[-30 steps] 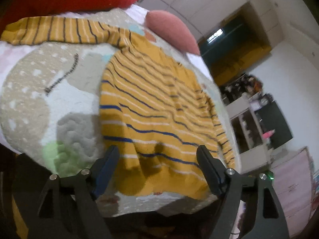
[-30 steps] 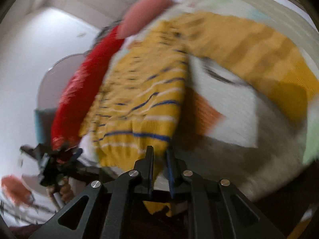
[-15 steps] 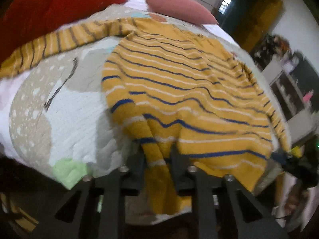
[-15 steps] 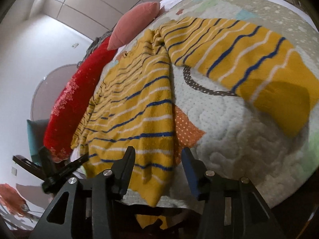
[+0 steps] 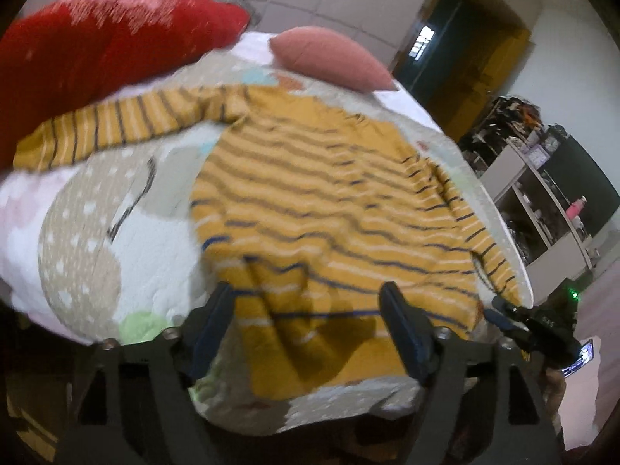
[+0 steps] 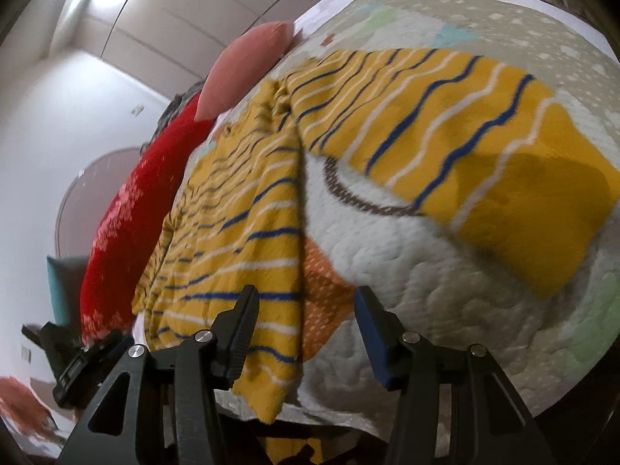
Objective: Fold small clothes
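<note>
A yellow sweater with blue and white stripes lies spread flat on a patterned quilt. One sleeve stretches out to the left. My left gripper hovers over the hem, its jaws opening wide, the pads clear of the cloth. In the right wrist view the sweater runs up the left side and the other sleeve lies out to the right. My right gripper is open above the sweater's near corner, which hangs over the bed's edge without touching the pads.
A red pillow and a pink cushion lie at the far end of the bed. Grey shelves with clutter stand to the right. The quilt's edge drops away just below both grippers.
The left gripper, shut on the hem half a second ago, has let go and opened wide. The right gripper, shut on the near corner one second ago, has released it.
</note>
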Demonstrator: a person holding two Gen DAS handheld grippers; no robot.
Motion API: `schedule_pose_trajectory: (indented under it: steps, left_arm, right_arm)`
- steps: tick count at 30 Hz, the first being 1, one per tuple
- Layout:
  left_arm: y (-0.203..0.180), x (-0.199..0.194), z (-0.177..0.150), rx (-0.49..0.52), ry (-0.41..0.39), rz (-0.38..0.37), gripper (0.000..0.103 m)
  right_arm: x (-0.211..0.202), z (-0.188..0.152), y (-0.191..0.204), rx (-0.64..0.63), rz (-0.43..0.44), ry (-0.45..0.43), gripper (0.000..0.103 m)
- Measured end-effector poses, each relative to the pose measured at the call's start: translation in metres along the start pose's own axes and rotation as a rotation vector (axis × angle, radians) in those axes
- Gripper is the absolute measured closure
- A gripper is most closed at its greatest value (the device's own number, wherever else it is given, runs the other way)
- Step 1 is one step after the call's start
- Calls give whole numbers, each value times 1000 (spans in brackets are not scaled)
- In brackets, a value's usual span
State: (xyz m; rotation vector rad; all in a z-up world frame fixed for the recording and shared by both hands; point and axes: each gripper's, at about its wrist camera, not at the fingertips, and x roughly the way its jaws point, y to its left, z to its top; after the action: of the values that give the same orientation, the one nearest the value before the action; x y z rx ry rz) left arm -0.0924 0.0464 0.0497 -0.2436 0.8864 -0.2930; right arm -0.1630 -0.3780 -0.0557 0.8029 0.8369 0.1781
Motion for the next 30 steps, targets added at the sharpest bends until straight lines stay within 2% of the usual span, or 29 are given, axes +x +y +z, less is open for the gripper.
schedule_pose_trajectory:
  steps: [5,11,19,22,26,30]
  left_arm:
    - [-23,-3,12,53,-49,-2,15]
    - [-30,9,5,81,-9,1,15]
    - [-18,13,6,21,13,3,15]
    - [-17,12,5,17,13,0,15]
    - [-13,16,4,20,22,2,15]
    - [-10,23,4,-8,45,-22,15]
  right_arm:
    - [-12,3,-14,59,-2,-55,47]
    - [-28,12,-36,165,-1,-127,47]
    - [-48,35,-61,242,-32,-226,47]
    - [-56,38,-73,294,-16,-260,46]
    - [-63,39,-81,318,6,-272,46]
    - [-63,40,-74,295,-30,-271,44]
